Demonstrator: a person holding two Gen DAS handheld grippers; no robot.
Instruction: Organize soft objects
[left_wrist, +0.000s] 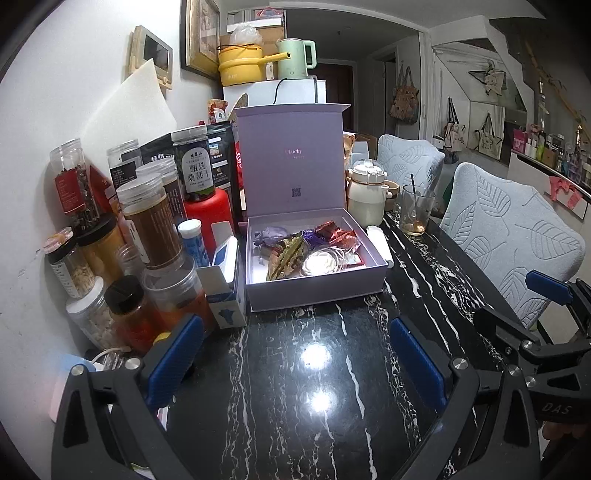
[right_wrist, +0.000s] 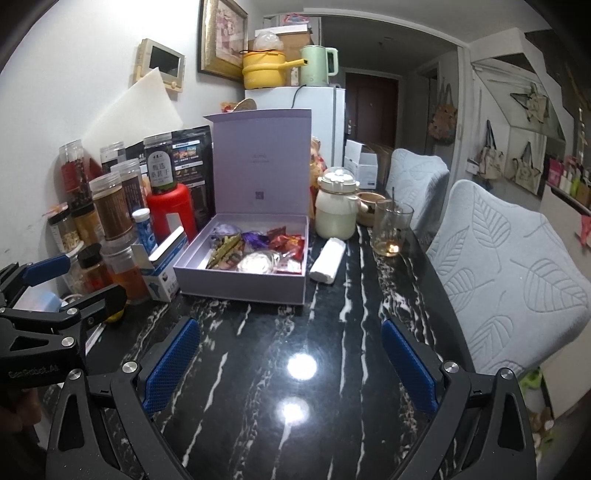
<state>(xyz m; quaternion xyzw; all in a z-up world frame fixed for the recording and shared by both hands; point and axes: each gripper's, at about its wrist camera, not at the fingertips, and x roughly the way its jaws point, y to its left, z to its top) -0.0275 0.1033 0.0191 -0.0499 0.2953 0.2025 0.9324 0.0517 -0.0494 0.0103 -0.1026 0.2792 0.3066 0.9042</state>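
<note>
I have both grippers low over the near end of the black marble table (right_wrist: 266, 387), side by side and facing the far end. My left gripper (left_wrist: 295, 354) has its blue-padded fingers wide apart with nothing between them; my right gripper (right_wrist: 290, 363) is spread just as wide and also holds nothing.

The lavender box (left_wrist: 314, 288) sits ahead of both, on the table past a bare stretch of marble, well apart from either set of fingertips. From the left wrist it lies almost straight ahead, a little to the right of centre; from the right wrist it lies ahead and to the left. Its lid (right_wrist: 262, 166) stands upright at the far side, so the tray opens toward me. Inside I see a jumble of wrapped items (left_wrist: 306, 247): a purple wrapper, red foil packets at the far right, an olive-striped piece whose long axis runs near-to-far, and a round whitish packet at the near side.

The white roll (right_wrist: 328, 260) lies on the marble just right of the box, close beside its right wall, its long axis running near-to-far and leaning slightly right at the far end. It is ahead of my right gripper and apart from it.

Jars and bottles (left_wrist: 147, 221) crowd the left edge of the table; a cream jug (right_wrist: 338, 206) and a glass (right_wrist: 391, 229) stand beyond the roll.
</note>
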